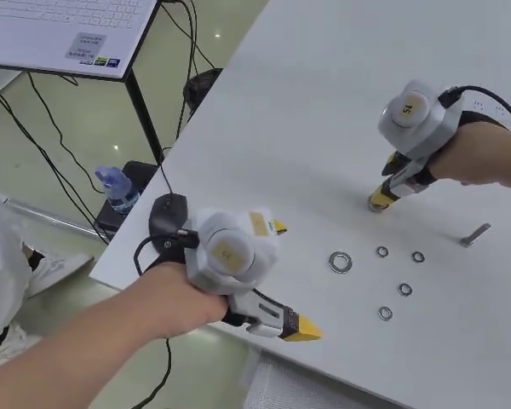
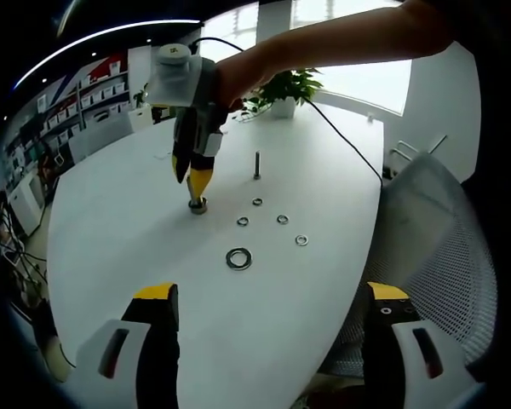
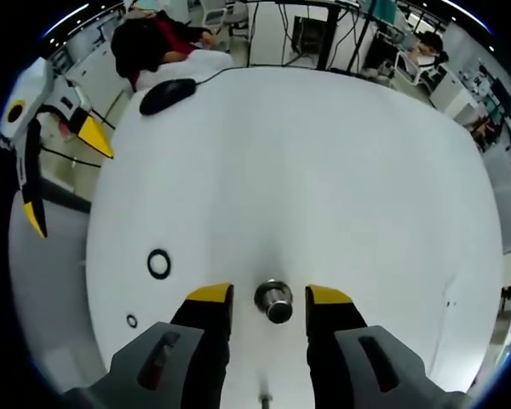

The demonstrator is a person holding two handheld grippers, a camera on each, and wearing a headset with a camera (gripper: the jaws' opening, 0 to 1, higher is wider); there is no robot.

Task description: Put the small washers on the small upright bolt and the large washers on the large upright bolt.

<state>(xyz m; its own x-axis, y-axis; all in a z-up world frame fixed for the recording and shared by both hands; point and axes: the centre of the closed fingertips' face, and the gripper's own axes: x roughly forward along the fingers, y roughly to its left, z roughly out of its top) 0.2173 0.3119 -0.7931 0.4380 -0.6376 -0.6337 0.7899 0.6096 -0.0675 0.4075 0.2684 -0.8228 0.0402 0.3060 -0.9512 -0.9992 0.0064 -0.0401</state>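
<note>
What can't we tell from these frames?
- What, if anything, already sits on the large bolt: in the head view the right gripper covers it, and the right gripper view sees it from above.
- Thread on the small bolt: too small in the left gripper view.

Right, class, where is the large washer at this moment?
In the head view the large washer lies flat on the white table, just left of the small washers, below-left of the right hand-held gripper.

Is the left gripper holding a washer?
No, the left gripper has its jaws wide apart with nothing between them.
</note>
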